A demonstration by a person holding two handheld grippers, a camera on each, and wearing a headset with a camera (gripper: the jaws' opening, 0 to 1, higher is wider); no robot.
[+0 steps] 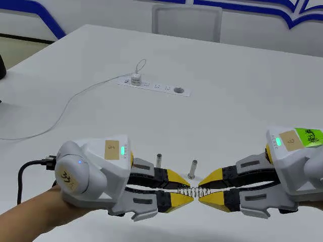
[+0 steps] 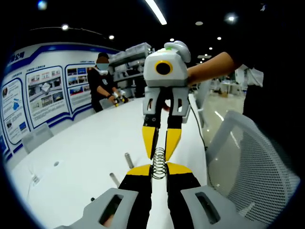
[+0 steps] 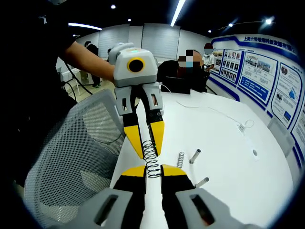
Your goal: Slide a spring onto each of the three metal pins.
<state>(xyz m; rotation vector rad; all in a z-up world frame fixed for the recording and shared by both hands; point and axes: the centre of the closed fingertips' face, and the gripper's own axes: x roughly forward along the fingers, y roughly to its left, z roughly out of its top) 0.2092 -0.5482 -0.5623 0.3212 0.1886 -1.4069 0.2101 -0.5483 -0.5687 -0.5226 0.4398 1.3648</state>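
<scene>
Left gripper (image 1: 191, 192) comes in from the lower left of the head view, its yellow-tipped jaws clamped on one end of a spring (image 1: 196, 192). That spring lies level at the bottom centre of the frame, bridging the two sets of tips just above the white worktop (image 1: 227, 116). From the lower right, the right gripper (image 1: 201, 192) pinches the spring's other end, so the tips meet almost nose to nose.

Just behind the tips two metal pins stand upright on the worktop: the left pin (image 1: 159, 160) and, closer to the tips, the right pin (image 1: 193, 169). Higher in the frame a power strip (image 1: 154, 86) lies flat with a white plug (image 1: 136, 79) in it, and its cable (image 1: 65, 108) trails off towards the left edge. A chair (image 1: 186, 20) stands at the top.

In the right gripper view, a second spring (image 3: 181, 160) sits on the worktop right of centre, just beside a standing pin (image 3: 194, 156).
</scene>
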